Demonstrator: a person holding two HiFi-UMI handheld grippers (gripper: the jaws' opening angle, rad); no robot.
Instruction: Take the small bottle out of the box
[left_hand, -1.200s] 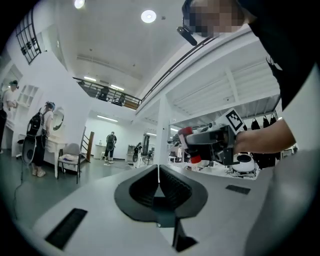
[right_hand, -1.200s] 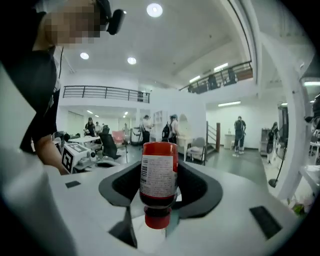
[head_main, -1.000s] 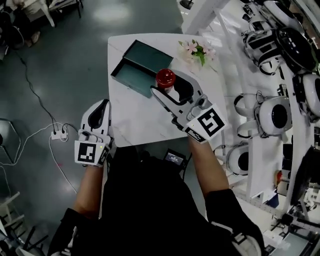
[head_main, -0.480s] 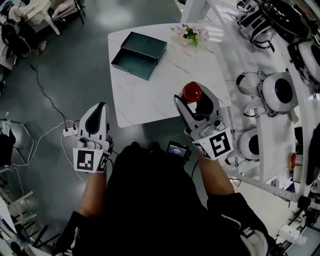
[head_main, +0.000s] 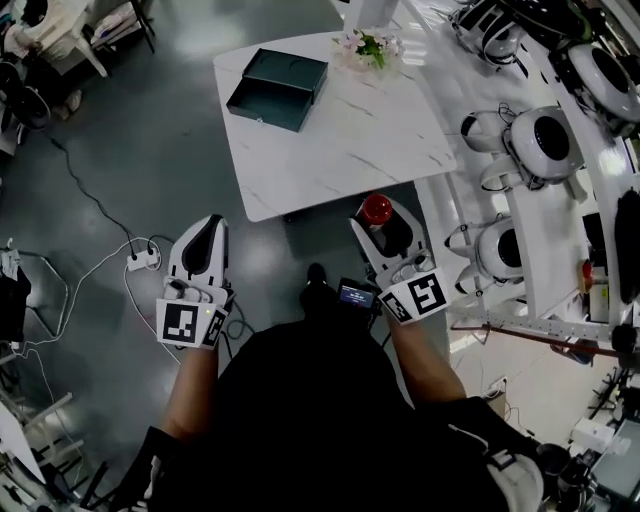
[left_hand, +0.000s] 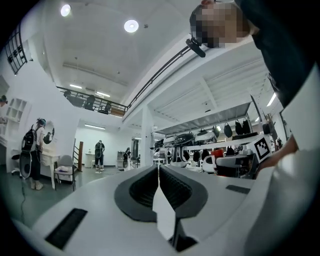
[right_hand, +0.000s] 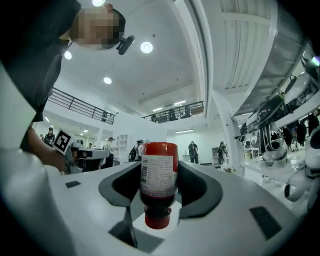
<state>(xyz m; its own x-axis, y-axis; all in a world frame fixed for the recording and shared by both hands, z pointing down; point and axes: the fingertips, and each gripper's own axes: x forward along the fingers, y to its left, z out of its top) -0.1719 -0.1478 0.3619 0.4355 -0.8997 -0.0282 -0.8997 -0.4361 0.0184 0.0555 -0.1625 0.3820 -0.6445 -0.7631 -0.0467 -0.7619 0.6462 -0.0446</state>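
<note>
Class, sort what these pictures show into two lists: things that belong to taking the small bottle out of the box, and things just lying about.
Belongs to the job: small red bottle with white label; right hand-held gripper clamped on it; dark green open box; white marble table.
Lying about: pink flower sprig; white power strip; round white devices.

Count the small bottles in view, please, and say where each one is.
1. The small bottle is clamped in the right claw, off the table and away from the box. The box's dark inside may hide others.
</note>
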